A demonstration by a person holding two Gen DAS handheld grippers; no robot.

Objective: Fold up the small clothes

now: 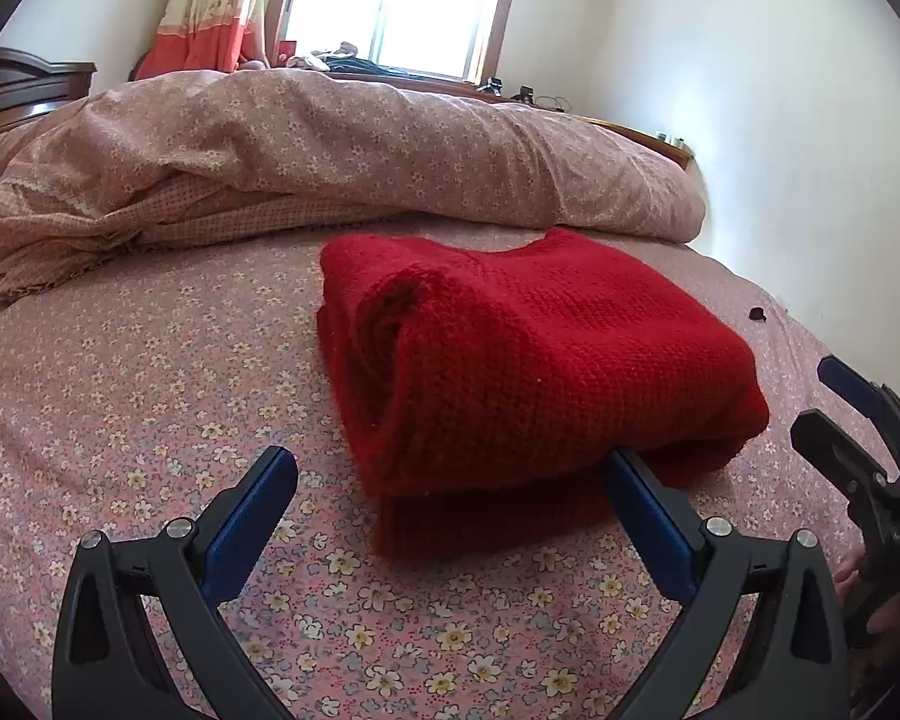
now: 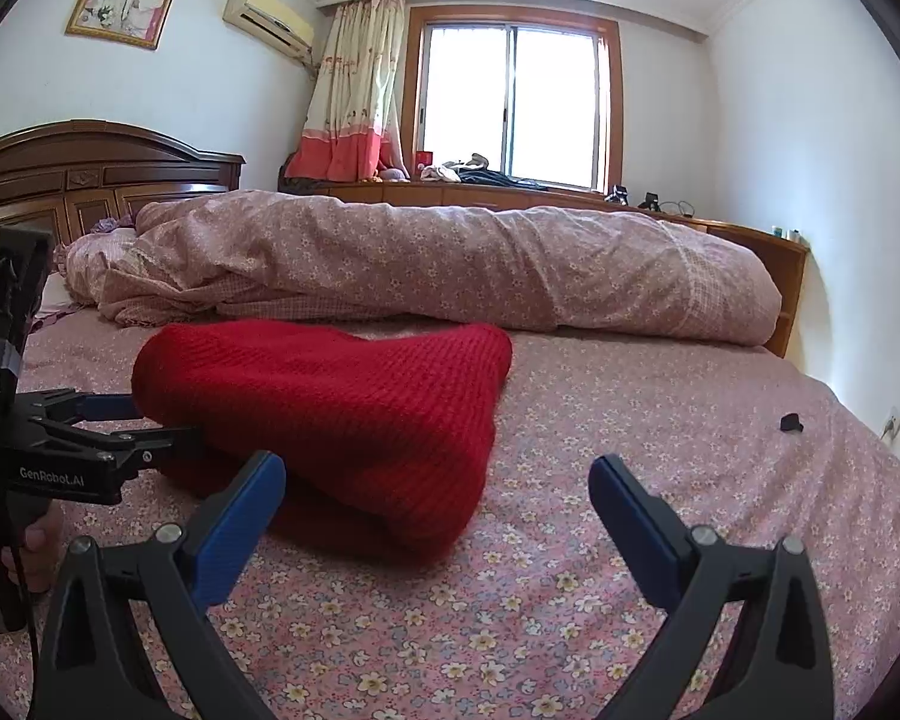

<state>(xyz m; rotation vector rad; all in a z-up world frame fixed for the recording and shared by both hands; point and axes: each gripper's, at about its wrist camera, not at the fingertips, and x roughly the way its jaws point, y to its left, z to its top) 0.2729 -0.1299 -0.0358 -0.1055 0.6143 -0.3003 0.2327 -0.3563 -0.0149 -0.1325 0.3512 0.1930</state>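
A red knitted sweater [image 1: 528, 372] lies folded in a thick bundle on the flowered bed sheet [image 1: 150, 396]; it also shows in the right wrist view [image 2: 342, 408]. My left gripper [image 1: 450, 468] is open, its right fingertip touching the sweater's near edge between the layers. It appears from the side in the right wrist view [image 2: 144, 420], at the sweater's left edge. My right gripper [image 2: 438, 474] is open and empty, its left finger in front of the sweater's near edge. It shows at the right edge of the left wrist view [image 1: 822, 396].
A rolled pink flowered duvet [image 2: 450, 258] lies across the bed behind the sweater. A small black object [image 2: 791, 422] sits on the sheet at the right. A wooden headboard [image 2: 90, 174] stands at the left, a window ledge with clutter [image 2: 480, 171] behind.
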